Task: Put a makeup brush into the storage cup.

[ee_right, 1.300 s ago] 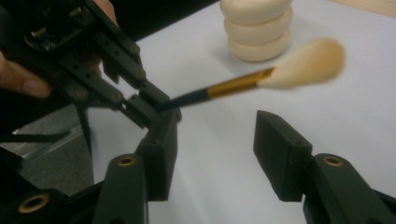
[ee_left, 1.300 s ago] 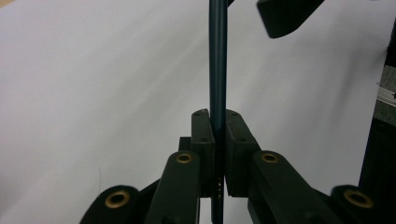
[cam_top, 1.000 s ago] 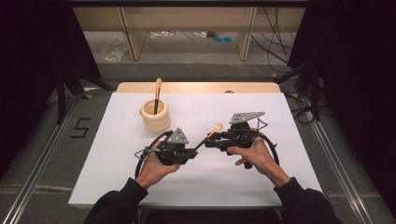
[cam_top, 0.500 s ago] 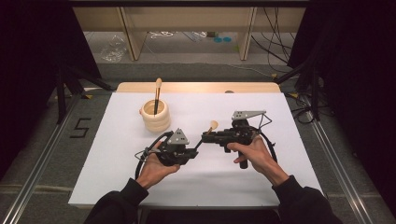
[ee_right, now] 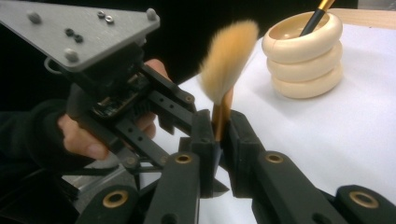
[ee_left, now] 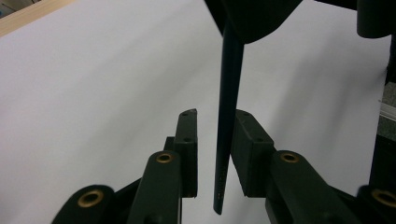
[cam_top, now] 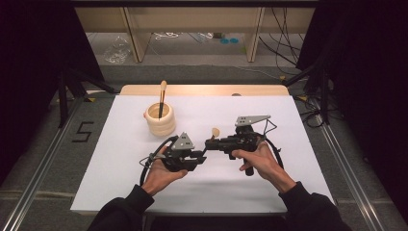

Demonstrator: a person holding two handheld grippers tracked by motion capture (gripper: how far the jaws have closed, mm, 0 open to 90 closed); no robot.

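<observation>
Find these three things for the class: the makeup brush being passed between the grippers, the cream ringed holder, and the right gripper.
makeup brush (ee_right: 227,58), right gripper view, on its tan bristle head.
cream ringed holder (cam_top: 160,120), high view, on its front wall.
right gripper (ee_right: 218,128), right gripper view, between its fingertips, at the brush's ferrule.

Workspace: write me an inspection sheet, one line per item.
Surface: white table top, wooden strip along the far edge.
Job's things: makeup brush, tan bristles up, gold ferrule between the right gripper's pads; its dark handle runs between the left gripper's jaws. Cream ringed holder at far left with a second brush standing in it.
Clutter: nothing seen on the table.
Grippers: right gripper shut on the brush; left gripper has just been opening, pads off the handle.
Cables: a black loop beside each gripper; more on the floor beyond.
Surroundings: wooden frame legs, dark curtains, a floor mark "5".
</observation>
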